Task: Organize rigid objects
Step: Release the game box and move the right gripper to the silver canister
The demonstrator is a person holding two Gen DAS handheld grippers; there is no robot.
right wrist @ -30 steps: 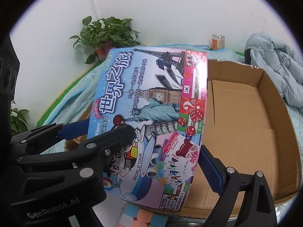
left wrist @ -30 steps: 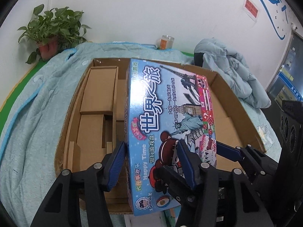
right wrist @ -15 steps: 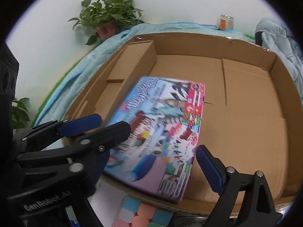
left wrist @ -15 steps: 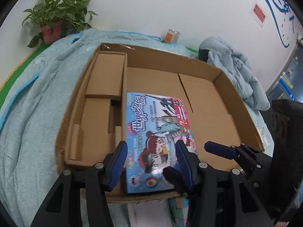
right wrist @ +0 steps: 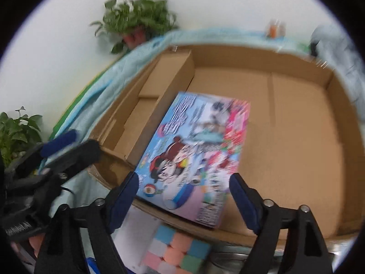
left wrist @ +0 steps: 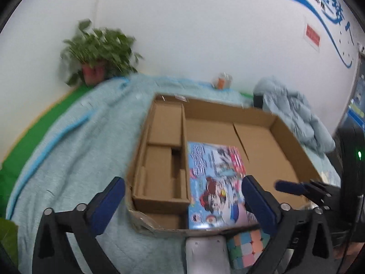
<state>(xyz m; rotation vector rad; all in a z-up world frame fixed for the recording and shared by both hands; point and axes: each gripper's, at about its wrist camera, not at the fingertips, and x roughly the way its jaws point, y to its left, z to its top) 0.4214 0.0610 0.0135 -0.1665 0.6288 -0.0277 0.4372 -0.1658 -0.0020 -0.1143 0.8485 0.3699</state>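
Lying flat in the cardboard box [right wrist: 296,137], near its front wall beside the left divider, the game box [right wrist: 194,150] shows a cartoon child; its lettering is blurred, seemingly unreadable. Left gripper [left wrist: 182,205] has just sprung wide apart, empty. Right gripper [right wrist: 182,196] has just been narrowing yet stands apart, not pressing it. A pastel cube [right wrist: 175,251] is partly cut off.

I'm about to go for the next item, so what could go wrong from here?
The game box lies flat in the carton, and both tongs, left and right, are open around its near end; pulling back skewed could snag and drag it. The cube sits tight against the carton's near wall, leaving little room to grip it.
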